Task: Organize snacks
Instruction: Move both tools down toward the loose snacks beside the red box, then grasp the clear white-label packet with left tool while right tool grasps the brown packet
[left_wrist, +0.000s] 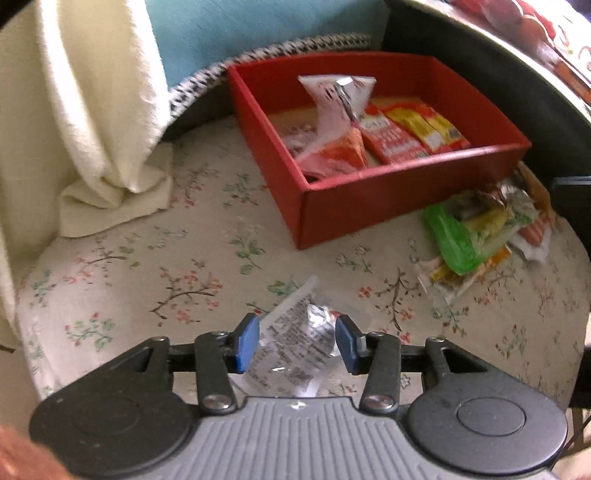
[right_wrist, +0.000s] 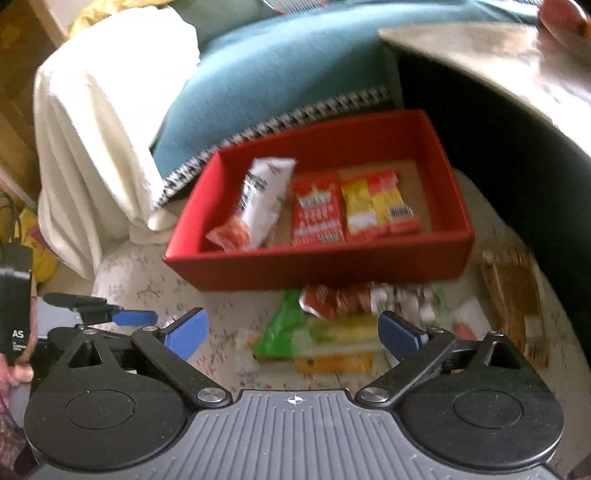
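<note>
Left wrist view: one red box (left_wrist: 369, 199) sits upper centre on the floral bench (left_wrist: 147, 266); a loose pile of snacks (left_wrist: 480, 229) lies at its lower right.
Box contents: three packets show clearly, one white-and-orange pouch (left_wrist: 334, 122) standing on end, one red packet (left_wrist: 388, 136), one yellow-and-red packet (left_wrist: 428, 125); more wrappers beneath it are too blurred to count.
Left tongs (left_wrist: 297, 341): partly apart, blue pads on either side of one clear printed wrapper (left_wrist: 291, 347) at lower centre; contact is unclear.
Right wrist view: right tongs (right_wrist: 291, 334) spread wide, holding nothing, with the green packet (right_wrist: 284, 328) of the pile between and beyond the tips, below the box.
Cloth: one cream towel (left_wrist: 96, 110) at upper left.
</note>
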